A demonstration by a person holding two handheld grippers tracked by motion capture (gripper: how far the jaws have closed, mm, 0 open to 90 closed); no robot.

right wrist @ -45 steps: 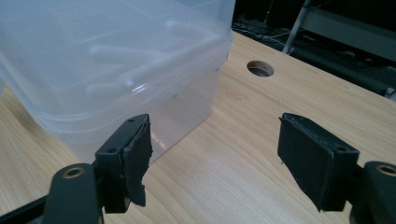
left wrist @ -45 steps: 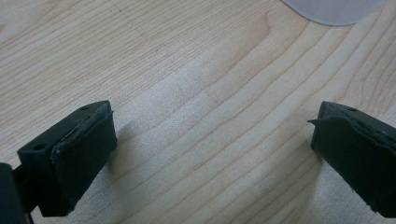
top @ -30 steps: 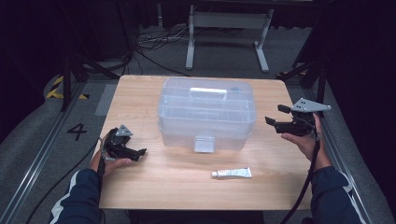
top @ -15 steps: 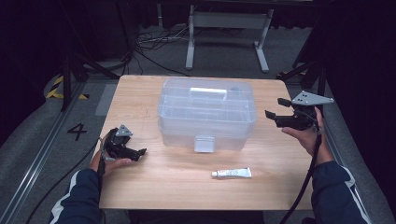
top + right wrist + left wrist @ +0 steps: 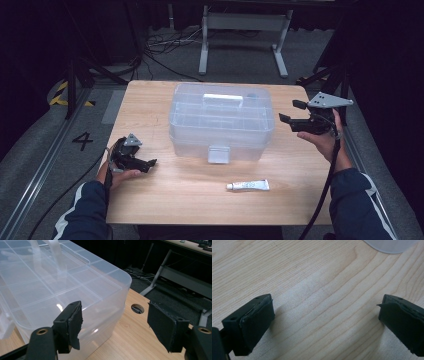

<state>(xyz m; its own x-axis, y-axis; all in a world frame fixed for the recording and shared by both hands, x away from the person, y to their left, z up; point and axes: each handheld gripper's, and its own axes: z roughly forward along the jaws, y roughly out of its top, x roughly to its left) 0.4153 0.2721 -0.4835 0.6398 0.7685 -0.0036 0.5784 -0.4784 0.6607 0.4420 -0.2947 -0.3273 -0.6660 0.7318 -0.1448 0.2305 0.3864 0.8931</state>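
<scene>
A clear plastic storage box (image 5: 222,120) with a lid, a handle and a front latch stands in the middle of the wooden table (image 5: 165,200). A small white tube (image 5: 247,185) lies in front of it. My left gripper (image 5: 150,164) rests low at the table's left, open, with bare wood between its jaws (image 5: 324,315). My right gripper (image 5: 289,112) is held in the air just right of the box, open and empty. In the right gripper view the gripper (image 5: 115,326) faces the box's right corner (image 5: 75,290).
A round cable hole (image 5: 137,308) is cut in the table beside the box. A metal stand (image 5: 240,40) and cables lie on the floor behind the table. Black curtains surround the area.
My right gripper has risen and moved slightly toward the box's right side. The left gripper has stayed where it was.
</scene>
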